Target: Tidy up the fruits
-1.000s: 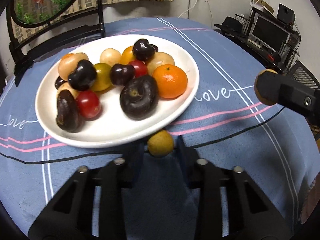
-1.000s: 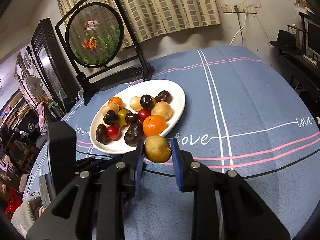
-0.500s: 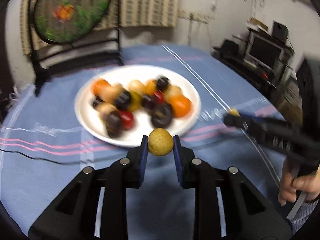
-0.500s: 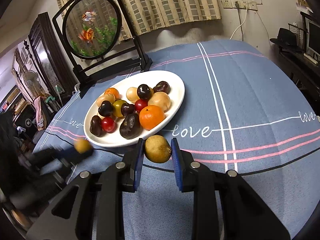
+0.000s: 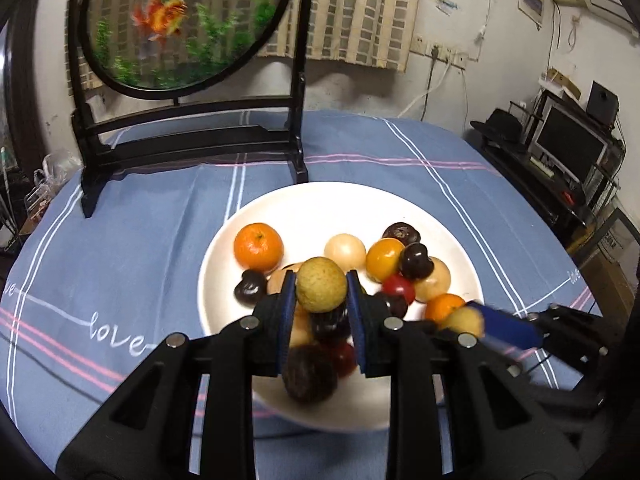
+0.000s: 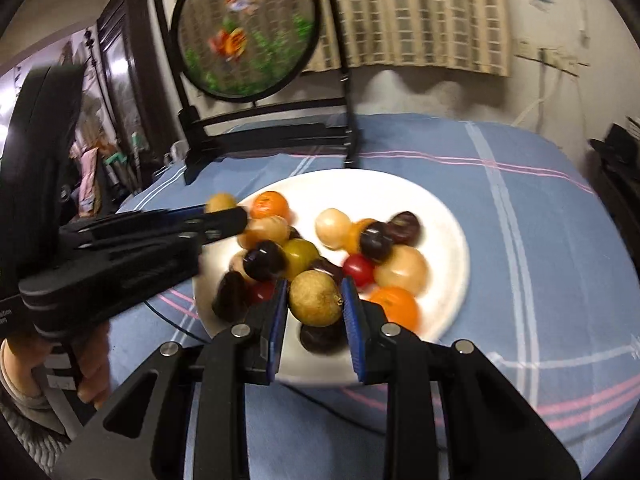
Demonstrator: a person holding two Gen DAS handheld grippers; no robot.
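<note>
A white plate (image 5: 328,204) (image 6: 448,240) on the blue tablecloth holds several fruits: oranges, dark plums, red tomatoes and pale round ones. My left gripper (image 5: 321,286) is shut on a small yellow-brown round fruit (image 5: 321,285) and hovers over the plate's near part. My right gripper (image 6: 315,298) is shut on a similar yellow-brown fruit (image 6: 315,298), also above the plate's near part. In the left wrist view the right gripper (image 5: 476,322) enters from the right with its fruit. In the right wrist view the left gripper (image 6: 222,208) reaches in from the left.
A black stand with a round goldfish panel (image 5: 180,24) (image 6: 244,32) rises at the table's far side behind the plate. A person's hand (image 6: 92,376) grips the left tool's handle. A desk with a monitor (image 5: 568,148) stands to the right, off the table.
Both grippers moved from the plate's near edge to above the fruits, each still shut on its fruit. The plate now sits closer and lower in both views.
</note>
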